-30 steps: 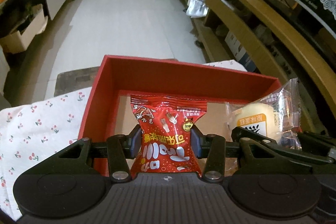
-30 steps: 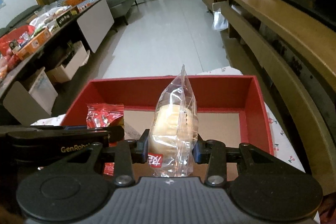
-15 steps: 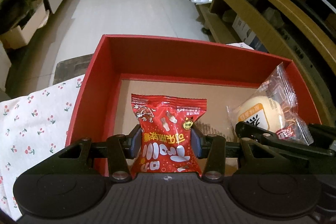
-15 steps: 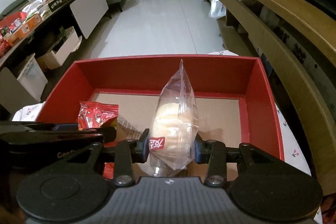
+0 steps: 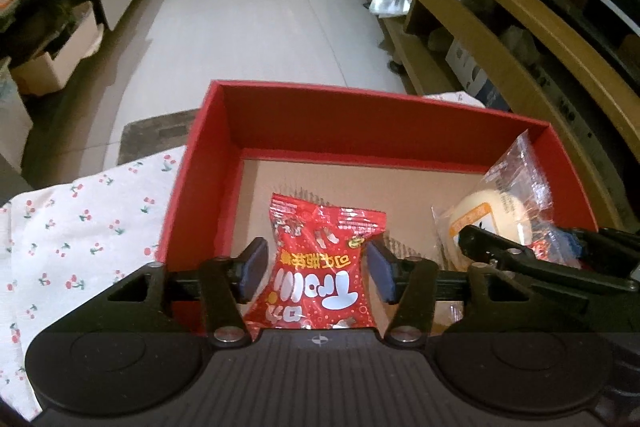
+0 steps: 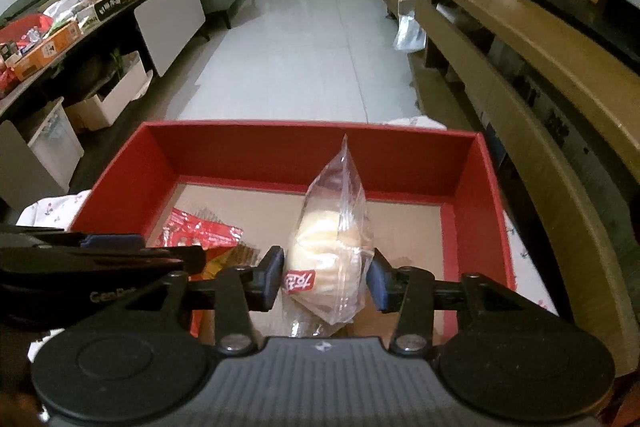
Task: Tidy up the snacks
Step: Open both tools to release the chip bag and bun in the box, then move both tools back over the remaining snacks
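Observation:
A red box [image 5: 304, 111] with a brown cardboard floor stands in front of both grippers; it also shows in the right wrist view [image 6: 256, 143]. My left gripper [image 5: 316, 267] is open, its pads apart from the red snack packet [image 5: 320, 267] that lies between them on the box floor. My right gripper [image 6: 325, 277] is open around a clear-wrapped pale bun [image 6: 332, 255], which rests in the box. The bun also shows at the right in the left wrist view [image 5: 492, 219], and the red packet at the left in the right wrist view [image 6: 196, 231].
A white cloth with cherry print [image 5: 80, 227] covers the table left of the box. A wooden shelf unit [image 6: 520, 67] runs along the right. A cluttered counter [image 6: 80, 7] and white bins [image 6: 108, 99] stand on the left, with tiled floor [image 6: 304, 47] between.
Both grippers have opened and let go of their snacks. The red packet and the bun now rest on the box floor, and both grippers have pulled back slightly.

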`<act>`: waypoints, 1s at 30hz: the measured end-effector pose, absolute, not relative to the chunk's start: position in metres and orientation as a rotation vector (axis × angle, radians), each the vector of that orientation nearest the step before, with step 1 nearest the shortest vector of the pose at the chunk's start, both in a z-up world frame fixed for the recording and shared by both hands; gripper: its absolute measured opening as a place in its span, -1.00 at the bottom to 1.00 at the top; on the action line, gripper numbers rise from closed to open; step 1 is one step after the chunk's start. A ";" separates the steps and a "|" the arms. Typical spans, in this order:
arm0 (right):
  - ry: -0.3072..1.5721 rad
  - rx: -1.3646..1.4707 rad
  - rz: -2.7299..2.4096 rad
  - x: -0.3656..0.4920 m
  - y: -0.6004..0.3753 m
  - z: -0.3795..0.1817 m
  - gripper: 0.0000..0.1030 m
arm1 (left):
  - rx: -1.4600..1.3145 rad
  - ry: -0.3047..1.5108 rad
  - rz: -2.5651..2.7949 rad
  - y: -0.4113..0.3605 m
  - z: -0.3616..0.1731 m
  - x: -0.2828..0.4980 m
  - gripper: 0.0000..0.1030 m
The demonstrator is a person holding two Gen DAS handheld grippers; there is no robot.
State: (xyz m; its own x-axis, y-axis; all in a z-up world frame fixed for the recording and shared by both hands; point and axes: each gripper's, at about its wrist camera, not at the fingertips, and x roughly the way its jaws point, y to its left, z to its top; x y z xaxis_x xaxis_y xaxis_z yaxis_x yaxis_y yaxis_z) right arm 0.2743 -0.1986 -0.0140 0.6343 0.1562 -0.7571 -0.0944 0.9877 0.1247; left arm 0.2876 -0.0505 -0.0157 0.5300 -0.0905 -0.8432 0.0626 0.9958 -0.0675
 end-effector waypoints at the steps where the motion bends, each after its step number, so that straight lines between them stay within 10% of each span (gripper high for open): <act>1: 0.866 0.077 0.143 0.273 -0.199 -0.012 0.06 | -0.028 1.000 -0.088 -0.049 -0.013 0.286 0.35; 30: 0.801 0.081 0.248 0.201 -0.195 0.031 0.25 | -0.055 0.946 -0.126 -0.014 0.035 0.212 0.62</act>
